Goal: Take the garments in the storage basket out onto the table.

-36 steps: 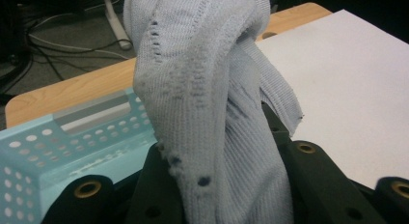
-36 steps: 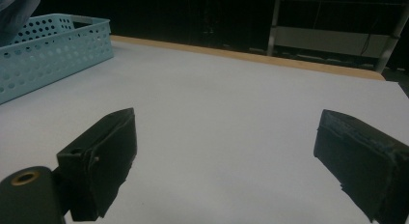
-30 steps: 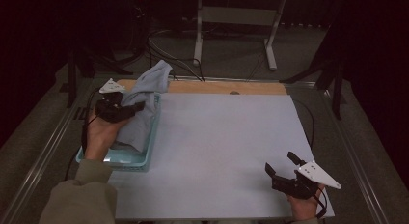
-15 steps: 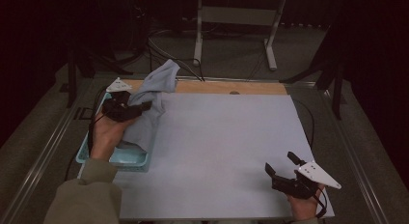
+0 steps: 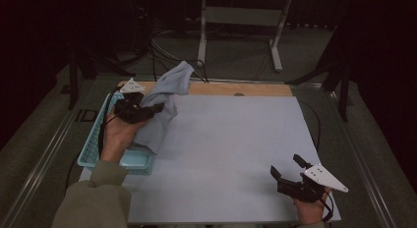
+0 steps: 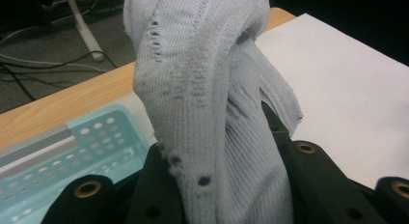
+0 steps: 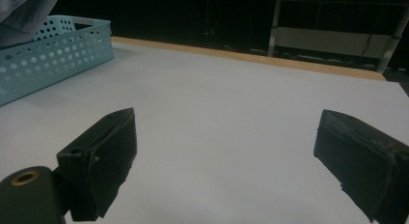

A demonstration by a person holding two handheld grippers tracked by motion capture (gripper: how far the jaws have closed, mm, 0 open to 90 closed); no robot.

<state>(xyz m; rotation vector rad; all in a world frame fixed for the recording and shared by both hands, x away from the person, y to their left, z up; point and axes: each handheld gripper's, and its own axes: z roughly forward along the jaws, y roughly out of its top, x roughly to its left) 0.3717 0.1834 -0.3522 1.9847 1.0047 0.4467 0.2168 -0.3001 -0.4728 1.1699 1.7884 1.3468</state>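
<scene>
Left gripper (image 5: 156, 109) clamps the knit cloth (image 5: 164, 102) above the basket (image 5: 93, 148) at the counter (image 5: 231, 149) edge. Right gripper (image 5: 287, 168) jaws apart, open room ahead. Cloth hides the left jaws' tips.

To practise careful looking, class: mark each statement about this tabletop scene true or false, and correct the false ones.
1. The left gripper is shut on the pale blue knitted cloth. True.
2. The right gripper holds a cup. False: it is open and holds nothing.
3. The basket is red. False: it is light blue with holes.
4. The cloth lies flat on the white mat. False: it is lifted, hanging partly into the basket.
5. The basket sits at the table's left edge. True.
</scene>
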